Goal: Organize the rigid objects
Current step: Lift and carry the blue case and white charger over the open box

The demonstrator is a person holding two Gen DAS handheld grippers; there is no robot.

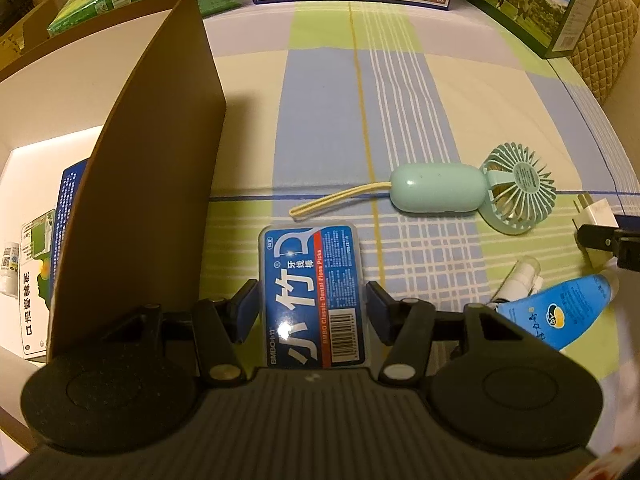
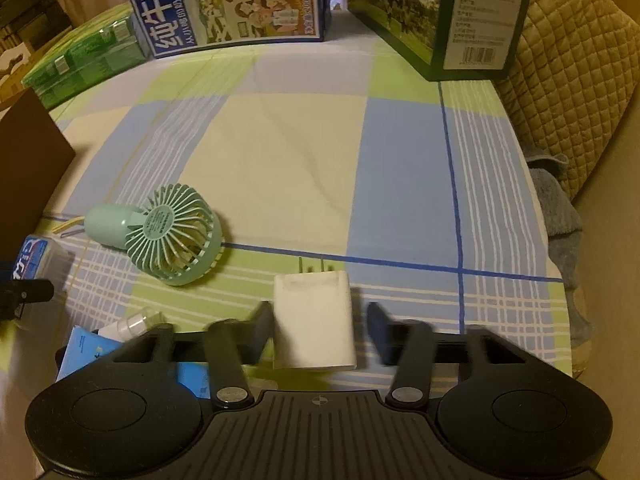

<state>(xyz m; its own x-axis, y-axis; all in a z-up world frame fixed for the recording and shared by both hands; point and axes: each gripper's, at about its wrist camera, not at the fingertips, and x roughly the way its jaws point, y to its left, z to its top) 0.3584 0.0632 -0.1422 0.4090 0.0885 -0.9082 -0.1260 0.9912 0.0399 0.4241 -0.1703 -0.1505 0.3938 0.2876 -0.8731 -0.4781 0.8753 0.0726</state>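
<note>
My left gripper is open around a blue dental floss pick box that lies on the checked cloth; both pads stand a little off its sides. My right gripper is open around a white plug adapter, which also shows in the left wrist view; the left pad is at its side and the right pad is apart. A mint green hand fan with a yellow strap lies between them, also in the right wrist view.
A brown cardboard box stands open at the left and holds packets. A blue tube and a clear small bottle lie at the right. Milk cartons and a dark green carton line the back.
</note>
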